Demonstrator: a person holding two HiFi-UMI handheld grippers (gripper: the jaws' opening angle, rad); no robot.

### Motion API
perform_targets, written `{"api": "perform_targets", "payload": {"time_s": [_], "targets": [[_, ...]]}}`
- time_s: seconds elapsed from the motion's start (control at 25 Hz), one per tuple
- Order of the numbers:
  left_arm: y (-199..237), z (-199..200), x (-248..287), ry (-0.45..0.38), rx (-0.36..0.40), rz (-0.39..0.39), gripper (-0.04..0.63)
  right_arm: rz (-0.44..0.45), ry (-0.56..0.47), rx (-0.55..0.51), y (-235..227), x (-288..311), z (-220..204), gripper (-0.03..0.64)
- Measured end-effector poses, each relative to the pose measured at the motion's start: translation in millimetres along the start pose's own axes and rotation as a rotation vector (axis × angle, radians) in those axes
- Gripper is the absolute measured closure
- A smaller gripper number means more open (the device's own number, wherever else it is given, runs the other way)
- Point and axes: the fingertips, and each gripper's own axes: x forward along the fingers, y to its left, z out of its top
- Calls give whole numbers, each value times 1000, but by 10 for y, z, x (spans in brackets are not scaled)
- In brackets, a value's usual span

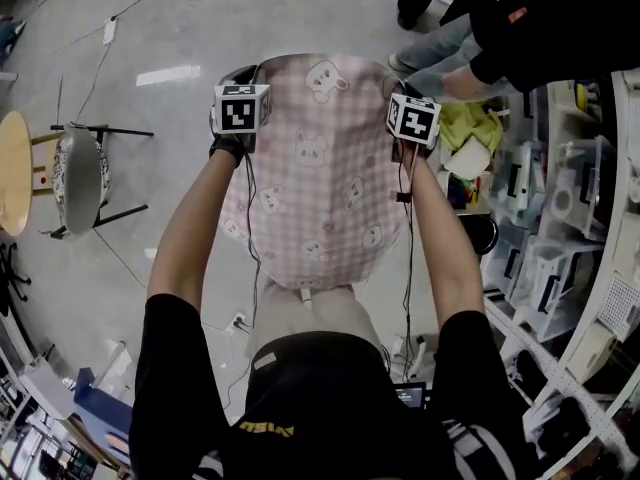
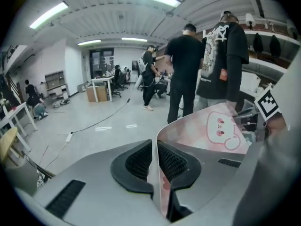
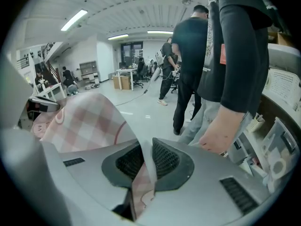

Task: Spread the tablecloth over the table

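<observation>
A pink checked tablecloth [image 1: 315,168] with bear prints hangs stretched in the air between my two grippers, draping down toward the person's body. My left gripper [image 1: 238,118] is shut on its left top corner; in the left gripper view the cloth edge [image 2: 188,131] is pinched between the black pads [image 2: 136,161]. On the right top corner my right gripper [image 1: 412,123] is shut, and the right gripper view shows the tablecloth [image 3: 89,121] running into the pinch between its pads [image 3: 164,159]. No table under the cloth is visible.
A folding chair [image 1: 80,178] and a round wooden table [image 1: 12,173] stand at the left on the grey floor. Shelves with bins [image 1: 560,228] line the right side. A person in black [image 1: 520,28] stands close ahead on the right; that person's hand [image 3: 225,131] hangs close beside my right gripper.
</observation>
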Motion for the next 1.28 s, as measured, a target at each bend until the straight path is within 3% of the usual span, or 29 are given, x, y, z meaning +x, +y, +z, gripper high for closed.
{"api": "perform_targets", "payload": {"time_s": [0.2,0.28,0.36,0.44,0.64,0.84,1.04,1.28], "targets": [[106,-177,302,23,19,50,543,5,24,-72,81,361,-127,572],[167,-219,370,14,34,51,420,-11,11,-141,86,459,-123,563],[271,-264,401,18,54,59,390,-22,-31,-226,90,519,-29,483],[362,-320,402,27,67,67,390,-5,-56,-244,92,575,38,437],[252,-638,200,54,55,30,393,37,-42,-182,140,436,-111,434],[-213,-1203,-263,48,53,-69,408,104,-7,-95,381,25,-677,437],[-623,-1844,-1232,31,-29,-165,436,132,3,41,656,-983,-1411,460],[-1042,-2069,-2478,-88,-79,-260,456,77,-72,235,888,-2436,-2042,506]]}}
